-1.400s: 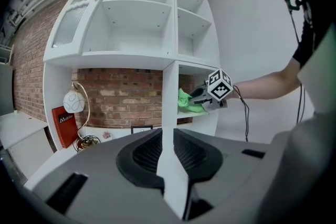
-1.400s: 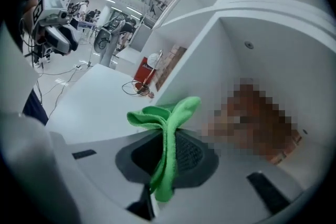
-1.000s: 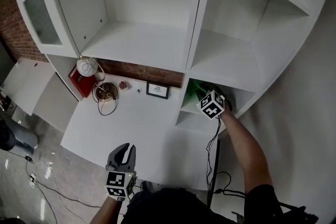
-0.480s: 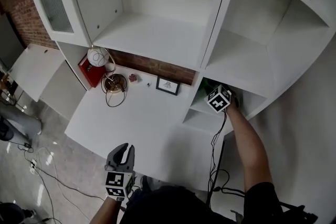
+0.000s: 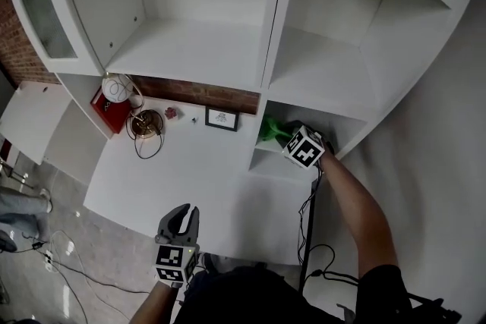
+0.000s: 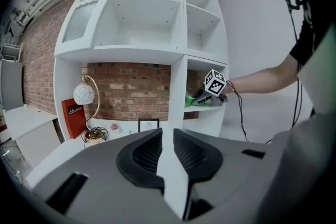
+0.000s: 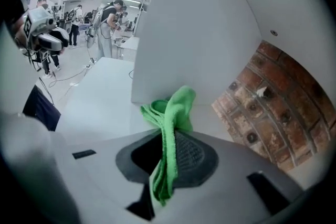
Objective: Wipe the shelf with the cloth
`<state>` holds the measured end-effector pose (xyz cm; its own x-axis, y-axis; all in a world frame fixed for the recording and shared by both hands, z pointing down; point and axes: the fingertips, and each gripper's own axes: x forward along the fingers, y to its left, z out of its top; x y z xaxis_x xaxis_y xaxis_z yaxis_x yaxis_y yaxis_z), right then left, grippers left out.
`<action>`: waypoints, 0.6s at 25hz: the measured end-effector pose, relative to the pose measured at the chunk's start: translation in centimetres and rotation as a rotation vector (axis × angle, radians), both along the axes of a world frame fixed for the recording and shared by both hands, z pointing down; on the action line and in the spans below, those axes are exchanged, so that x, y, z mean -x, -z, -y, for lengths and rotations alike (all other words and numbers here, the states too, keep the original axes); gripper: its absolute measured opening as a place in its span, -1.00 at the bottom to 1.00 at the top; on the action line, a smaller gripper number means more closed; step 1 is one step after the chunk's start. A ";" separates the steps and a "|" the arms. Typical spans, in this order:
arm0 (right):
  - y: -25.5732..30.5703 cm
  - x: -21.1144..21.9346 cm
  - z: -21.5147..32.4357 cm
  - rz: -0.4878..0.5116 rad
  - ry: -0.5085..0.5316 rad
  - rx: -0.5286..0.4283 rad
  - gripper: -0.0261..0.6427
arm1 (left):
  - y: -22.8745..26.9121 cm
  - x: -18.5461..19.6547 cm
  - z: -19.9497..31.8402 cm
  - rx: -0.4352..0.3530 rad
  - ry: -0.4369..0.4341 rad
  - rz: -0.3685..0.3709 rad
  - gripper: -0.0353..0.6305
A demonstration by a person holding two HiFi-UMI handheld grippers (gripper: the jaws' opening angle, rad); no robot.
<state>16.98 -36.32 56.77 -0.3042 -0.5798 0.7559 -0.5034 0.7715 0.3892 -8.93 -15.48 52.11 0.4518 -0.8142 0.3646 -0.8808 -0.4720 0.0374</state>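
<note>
A green cloth (image 7: 173, 107) is pinched between the jaws of my right gripper (image 7: 168, 136) and bunches up past the fingertips. It rests on the white shelf (image 7: 113, 107) of the lower right compartment, beside the white divider panel (image 7: 184, 34). From the head view, the right gripper (image 5: 288, 139) reaches into that compartment with the cloth (image 5: 272, 129) at its tip. The shelf (image 5: 275, 157) runs under it. My left gripper (image 5: 182, 212) hangs low in front of the counter, jaws together and holding nothing. In its own view the left gripper (image 6: 168, 132) faces the cabinet.
On the white counter (image 5: 205, 178) stand a globe lamp (image 5: 114, 89), a red book (image 5: 102, 108) and a small framed picture (image 5: 222, 118). A brick back wall (image 7: 273, 97) closes the compartment. A glass cabinet door (image 5: 38, 11) stands open at left. Cables lie on the floor (image 5: 68, 269).
The head view has swung about. The right gripper stays in the lower right compartment; the cloth went deeper, then shows more toward the divider. The left gripper has barely moved.
</note>
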 end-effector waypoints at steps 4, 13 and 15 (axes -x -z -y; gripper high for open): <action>0.3 0.6 -2.4 0.024 0.022 0.011 -0.79 | -0.5 -1.7 0.5 0.008 -0.053 -0.002 -0.70; 0.0 0.9 -6.3 0.039 0.025 0.012 -0.79 | -0.4 -4.7 1.7 -0.001 -0.151 -0.010 -0.70; 0.1 1.0 -7.2 0.042 0.034 0.015 -0.79 | -0.2 -5.2 2.0 -0.009 -0.166 -0.014 -0.70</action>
<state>15.94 -29.15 56.67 -0.3552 -0.5574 0.7504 -0.4923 0.7939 0.3568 -3.70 -17.47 52.28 0.5855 -0.7308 0.3507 -0.7898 -0.6117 0.0440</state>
